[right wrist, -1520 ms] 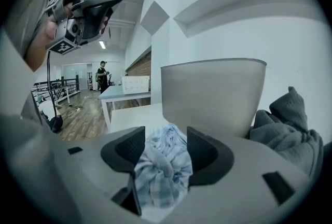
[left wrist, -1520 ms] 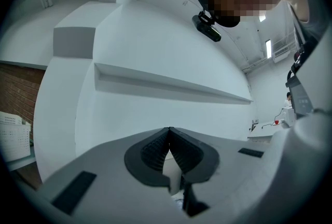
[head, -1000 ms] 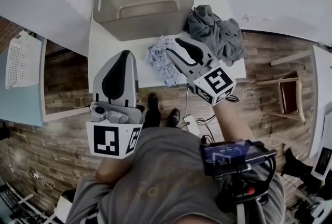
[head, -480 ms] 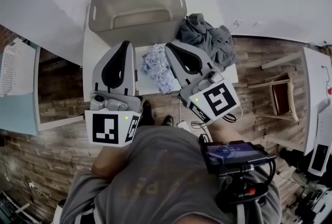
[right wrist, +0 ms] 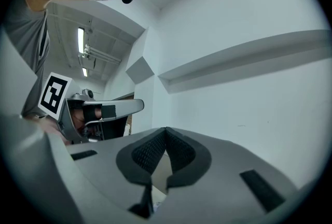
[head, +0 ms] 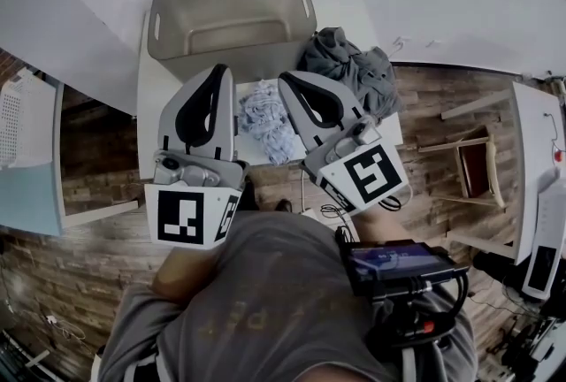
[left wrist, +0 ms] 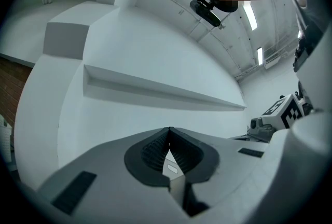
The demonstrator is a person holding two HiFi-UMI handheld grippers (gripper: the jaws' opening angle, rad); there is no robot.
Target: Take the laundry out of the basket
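The grey plastic basket (head: 232, 13) stands at the back of the white table (head: 149, 110), and no laundry shows inside it. A crumpled grey garment (head: 354, 75) lies to its right on the table. A light blue cloth (head: 265, 119) lies in front of the basket, between my two grippers. My left gripper (head: 218, 71) hovers left of that cloth, my right gripper (head: 290, 81) just right of it, both raised above the table. In the gripper views the left gripper (left wrist: 168, 128) and the right gripper (right wrist: 166, 128) are both shut on nothing, facing a white wall.
A wooden chair (head: 482, 168) stands on the plank floor to the right, beside another white tabletop (head: 541, 150). A white perforated bin (head: 22, 119) sits at the far left. Cables (head: 329, 214) lie on the floor under the table's front edge.
My right gripper has risen off the light blue cloth and now looms larger. The left gripper has edged forward and slightly up. The cloth stays on the table.
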